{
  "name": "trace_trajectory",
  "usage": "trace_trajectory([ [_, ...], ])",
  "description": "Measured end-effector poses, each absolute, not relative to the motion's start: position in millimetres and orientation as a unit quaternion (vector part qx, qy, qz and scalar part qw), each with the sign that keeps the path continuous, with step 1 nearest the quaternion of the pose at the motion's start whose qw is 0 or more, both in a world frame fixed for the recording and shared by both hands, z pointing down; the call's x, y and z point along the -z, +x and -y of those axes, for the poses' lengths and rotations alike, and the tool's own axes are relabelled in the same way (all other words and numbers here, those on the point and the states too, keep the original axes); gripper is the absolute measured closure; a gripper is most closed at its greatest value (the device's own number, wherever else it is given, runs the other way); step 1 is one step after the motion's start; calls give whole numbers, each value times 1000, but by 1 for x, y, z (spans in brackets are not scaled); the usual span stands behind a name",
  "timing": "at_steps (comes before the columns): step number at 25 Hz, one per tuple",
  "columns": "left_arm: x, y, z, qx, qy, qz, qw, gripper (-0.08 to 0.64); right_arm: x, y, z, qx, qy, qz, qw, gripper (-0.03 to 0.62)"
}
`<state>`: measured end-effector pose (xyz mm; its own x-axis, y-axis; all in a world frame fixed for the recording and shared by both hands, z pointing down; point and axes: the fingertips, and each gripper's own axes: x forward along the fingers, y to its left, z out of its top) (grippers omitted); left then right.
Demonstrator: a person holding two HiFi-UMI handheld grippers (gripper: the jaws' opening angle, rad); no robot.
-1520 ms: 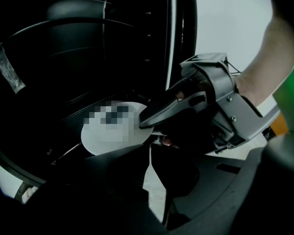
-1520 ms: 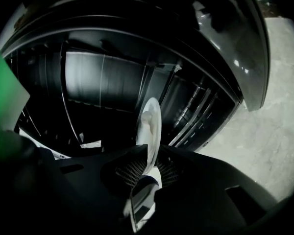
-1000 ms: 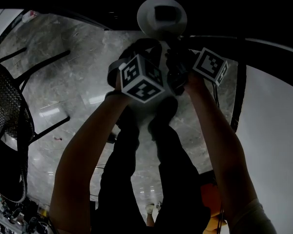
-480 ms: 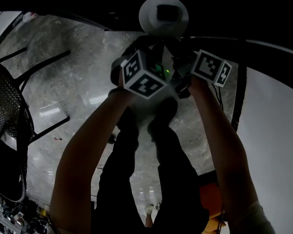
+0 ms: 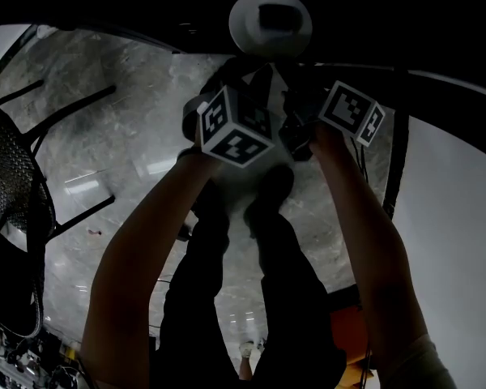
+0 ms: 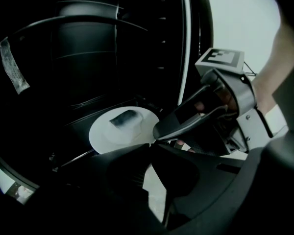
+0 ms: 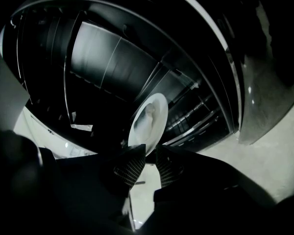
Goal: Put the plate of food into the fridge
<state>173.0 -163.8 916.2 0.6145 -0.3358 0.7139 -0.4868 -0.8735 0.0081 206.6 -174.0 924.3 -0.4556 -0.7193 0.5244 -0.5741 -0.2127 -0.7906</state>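
plate (image 5: 270, 23) with food (image 6: 123, 118) just ahead of both tongs, in fridge (image 6: 88, 58); left tongs (image 6: 150, 145) clamped on near rim, right tongs (image 7: 150, 147) just been closing, rim between, not pressing; likely stiff, slick, breakable, so grip rim

Dim and underexposed throughout. Nearly black inside the fridge (image 6: 88, 48) in both gripper views, save a washed-out glow on the white plate (image 6: 118, 131). Lit from overhead, judging by pale streaky reflections on the glossy floor (image 5: 130, 128) in the head view. Soft and unfocused in the near foreground. Bent hard by fisheye, vignetted black at the corners.
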Motion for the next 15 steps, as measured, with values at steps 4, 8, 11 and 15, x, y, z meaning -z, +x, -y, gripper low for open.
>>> trace_trajectory([
  [4, -914, 170, 161, -374, 894, 229, 92, 541, -921, 209, 179, 575, -524, -625, 58, 522],
  [8, -921, 169, 160, -383, 890, 224, 101, 541, -920, 206, 181, 573, -521, -631, 51, 522],
  [11, -921, 172, 162, -385, 890, 223, 104, 540, -921, 202, 179, 566, -517, -642, 30, 520],
  [15, -923, 173, 165, -390, 888, 221, 99, 541, -919, 197, 176, 551, -513, -658, 5, 520],
])
